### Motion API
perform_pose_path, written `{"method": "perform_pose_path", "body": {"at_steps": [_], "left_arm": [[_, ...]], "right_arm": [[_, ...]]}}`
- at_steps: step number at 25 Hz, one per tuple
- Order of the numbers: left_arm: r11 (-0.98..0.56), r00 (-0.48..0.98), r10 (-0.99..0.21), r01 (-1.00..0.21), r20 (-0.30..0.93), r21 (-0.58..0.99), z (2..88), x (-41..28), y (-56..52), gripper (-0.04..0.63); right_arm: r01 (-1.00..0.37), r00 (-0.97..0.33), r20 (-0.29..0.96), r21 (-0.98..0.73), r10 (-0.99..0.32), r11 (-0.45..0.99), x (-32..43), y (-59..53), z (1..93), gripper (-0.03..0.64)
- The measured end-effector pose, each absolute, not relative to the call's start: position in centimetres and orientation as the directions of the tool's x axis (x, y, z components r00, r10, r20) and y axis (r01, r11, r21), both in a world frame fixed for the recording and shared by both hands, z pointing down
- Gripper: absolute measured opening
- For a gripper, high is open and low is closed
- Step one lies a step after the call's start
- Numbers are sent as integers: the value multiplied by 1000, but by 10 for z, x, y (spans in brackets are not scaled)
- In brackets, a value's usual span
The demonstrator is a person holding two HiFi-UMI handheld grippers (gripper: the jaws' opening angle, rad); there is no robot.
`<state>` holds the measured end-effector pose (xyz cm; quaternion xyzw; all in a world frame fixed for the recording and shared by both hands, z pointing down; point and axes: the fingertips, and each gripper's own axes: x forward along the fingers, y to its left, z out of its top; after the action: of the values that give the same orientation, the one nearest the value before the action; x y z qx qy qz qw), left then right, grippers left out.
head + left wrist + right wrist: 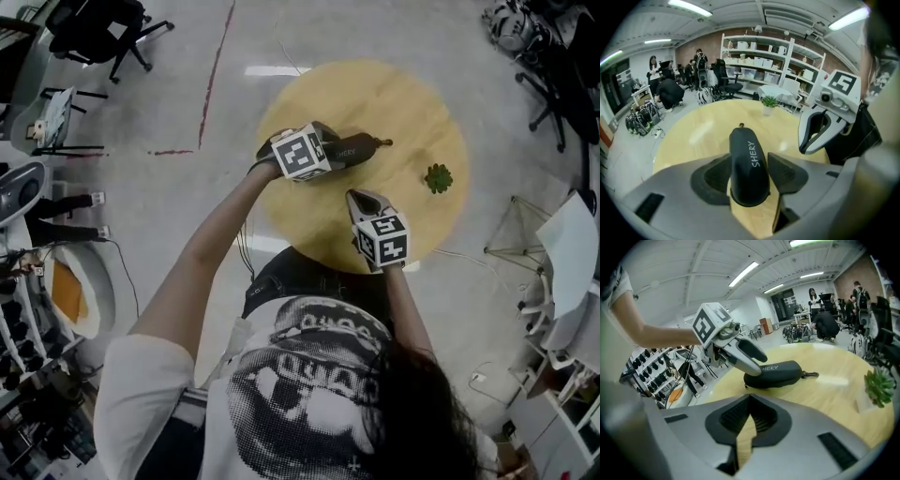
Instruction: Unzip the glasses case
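Note:
A black zipped glasses case (360, 146) lies near the middle of the round wooden table (394, 98); its pull tab (383, 142) points right. My left gripper (339, 150) is tilted down over the case's left end with its jaws open on either side of it. In the left gripper view the case (749, 164) fills the gap, with a slit showing beside the right pad (787, 171). My right gripper (360, 197) is shut and empty, hovering near the table's front edge. From the right gripper view the case (778, 372) lies ahead, apart from it.
A small green potted plant (438, 177) stands on the table's right side. Office chairs (103, 33), cables and equipment ring the table on the floor. Shelving (759, 56) and several people (670, 89) are in the far background.

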<state>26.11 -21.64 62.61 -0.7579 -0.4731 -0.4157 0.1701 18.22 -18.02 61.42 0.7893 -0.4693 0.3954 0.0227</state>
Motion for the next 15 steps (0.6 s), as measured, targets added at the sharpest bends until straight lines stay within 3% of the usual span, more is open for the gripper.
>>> {"method": "perform_pose_path", "body": {"at_steps": [8, 15], "left_arm": [[-525, 120, 613, 800, 781, 289, 641, 270, -220, 250], [-575, 17, 620, 690, 784, 439, 649, 273, -221, 261]], "right_arm": [[-782, 223, 678, -305, -700, -544, 181, -202, 639, 50], [-712, 316, 714, -256, -625, -653, 196, -227, 664, 84]]}}
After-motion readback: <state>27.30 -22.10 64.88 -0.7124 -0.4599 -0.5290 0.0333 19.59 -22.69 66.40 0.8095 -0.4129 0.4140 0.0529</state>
